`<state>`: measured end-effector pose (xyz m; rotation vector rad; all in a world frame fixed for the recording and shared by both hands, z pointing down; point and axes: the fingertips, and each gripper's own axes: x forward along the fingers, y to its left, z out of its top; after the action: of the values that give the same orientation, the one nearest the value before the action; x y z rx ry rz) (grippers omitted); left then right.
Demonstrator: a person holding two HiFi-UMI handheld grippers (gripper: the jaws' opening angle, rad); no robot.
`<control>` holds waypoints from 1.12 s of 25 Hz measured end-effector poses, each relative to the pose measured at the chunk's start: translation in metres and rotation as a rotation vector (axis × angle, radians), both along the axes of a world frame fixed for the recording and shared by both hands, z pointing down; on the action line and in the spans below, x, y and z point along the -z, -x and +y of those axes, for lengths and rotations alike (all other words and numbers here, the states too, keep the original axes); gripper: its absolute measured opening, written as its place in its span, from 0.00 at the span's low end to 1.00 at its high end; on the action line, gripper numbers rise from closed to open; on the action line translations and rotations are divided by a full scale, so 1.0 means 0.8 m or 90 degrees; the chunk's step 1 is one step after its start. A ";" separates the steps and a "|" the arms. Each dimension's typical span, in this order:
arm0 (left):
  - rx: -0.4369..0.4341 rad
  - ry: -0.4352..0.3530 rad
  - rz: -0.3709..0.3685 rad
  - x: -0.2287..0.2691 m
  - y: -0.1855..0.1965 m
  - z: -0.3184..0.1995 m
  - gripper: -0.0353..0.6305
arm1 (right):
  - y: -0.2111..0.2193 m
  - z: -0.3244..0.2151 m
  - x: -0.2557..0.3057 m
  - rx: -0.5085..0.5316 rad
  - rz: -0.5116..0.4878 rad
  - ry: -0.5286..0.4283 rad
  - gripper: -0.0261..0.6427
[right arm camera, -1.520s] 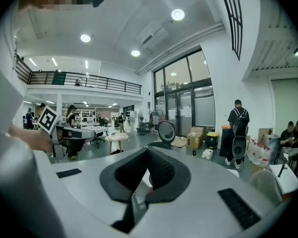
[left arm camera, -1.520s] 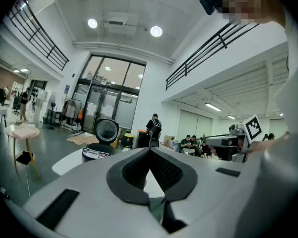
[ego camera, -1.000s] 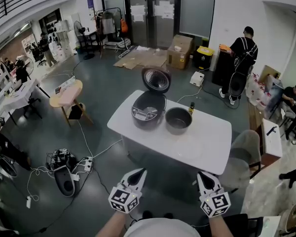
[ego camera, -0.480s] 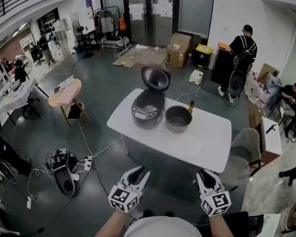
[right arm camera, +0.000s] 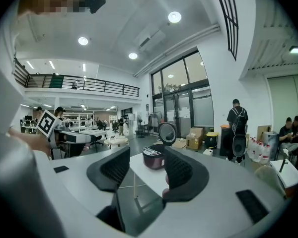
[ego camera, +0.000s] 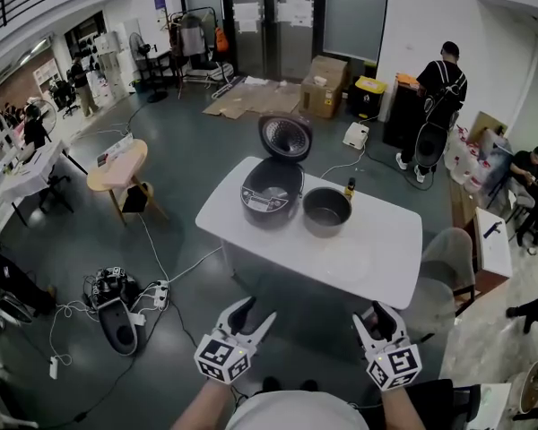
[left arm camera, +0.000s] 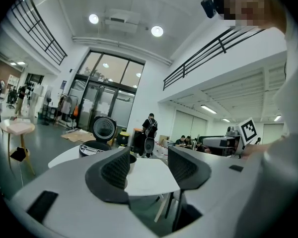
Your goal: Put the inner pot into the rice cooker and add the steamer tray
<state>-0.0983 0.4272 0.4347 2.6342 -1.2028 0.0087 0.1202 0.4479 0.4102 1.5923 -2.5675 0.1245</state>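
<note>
Both tongs are empty and their jaws have just been opening. The left tongs point(ego camera: 254, 314) stand fairly wide and the right tongs point(ego camera: 377, 319) wider. Each gripper view shows only the distant bench between the pads. The pair is held side by side, close to the person's body and aimed roughly level at the bench point(ego camera: 368, 262). A stretch of bare floor lies between them and its near edge. This looks like a ready stance, with the jaws spread ahead of a reach and nothing yet within range.

The rice cooker point(ego camera: 272, 193) sits on the far left part of the bench. Its lid point(ego camera: 285, 137) is tipped up and back, so the cavity lies open to anyone coming from the near side. The inner pot point(ego camera: 327, 211) stands upright just right of the cooker, mouth up, on the bench and not yet in the cooker. A small bottle point(ego camera: 349, 189) stands just behind the pot.

I cannot pick out the steamer tray. A faint pale round on the near part of the bench may be it, but it is too dim to tell.
</note>
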 end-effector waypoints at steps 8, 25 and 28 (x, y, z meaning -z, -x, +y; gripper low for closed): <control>-0.007 0.015 0.008 -0.005 0.018 0.001 0.55 | 0.013 0.003 -0.003 -0.008 -0.002 0.007 0.44; -0.036 0.010 -0.020 -0.022 0.049 -0.011 0.55 | 0.051 -0.003 -0.016 -0.025 0.020 0.012 0.44; -0.040 0.012 -0.022 -0.025 0.047 -0.018 0.55 | 0.050 -0.009 -0.021 -0.028 0.019 0.019 0.44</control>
<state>-0.1361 0.4132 0.4546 2.6644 -1.1246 0.0779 0.0799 0.4411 0.4271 1.6275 -2.4976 0.1423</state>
